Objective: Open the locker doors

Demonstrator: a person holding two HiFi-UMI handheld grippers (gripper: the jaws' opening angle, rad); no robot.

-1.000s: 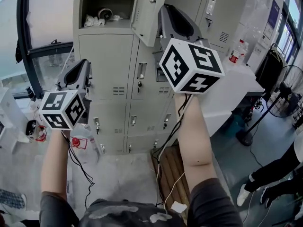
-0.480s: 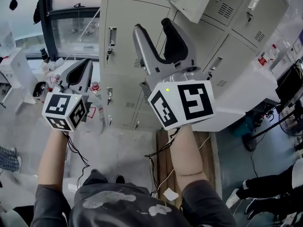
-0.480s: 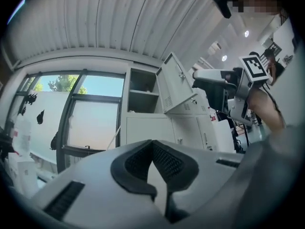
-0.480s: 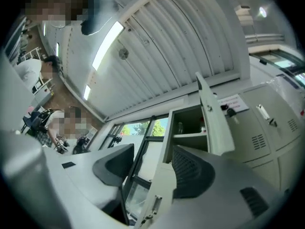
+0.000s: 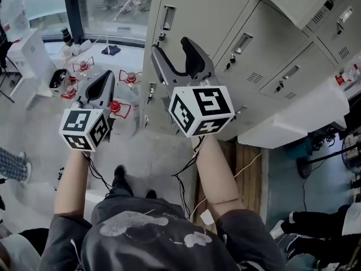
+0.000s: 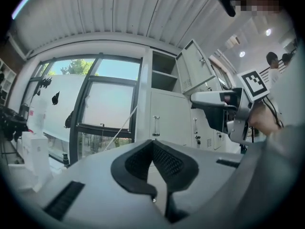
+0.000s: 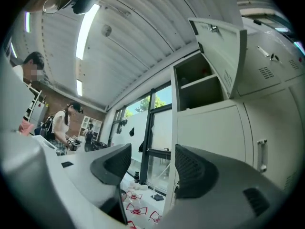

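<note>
The black ribbed pads of the left gripper [image 6: 152, 143] meet at their tips, so this gripper is closed with nothing in it. The pads [image 7: 116, 162] of the right gripper [image 7: 151, 164] stand wide apart, having just been opening, and between them is only open air, with a dark-framed window [image 7: 157, 128] far behind. In the head view the left gripper [image 5: 104, 83] is held over the grey floor [image 5: 146, 151], beside the bank of pale grey metal lockers [image 5: 237, 66]. The right gripper [image 5: 172, 52] hovers in front of the bank's left-hand column, just below a closed locker door with a recessed handle [image 5: 168, 17]; no contact with it shows. Both grippers point toward the lockers, their black-and-white marker cubes nearest the person's bare forearms [image 5: 214, 168]. One open upper locker door [image 7: 223, 42] swings out from its dark compartment, and it also shows in the left gripper view [image 6: 193, 67]. The doors below it are shut. Small red-and-clear items [image 5: 130, 77] sit on the floor by the window.
</note>
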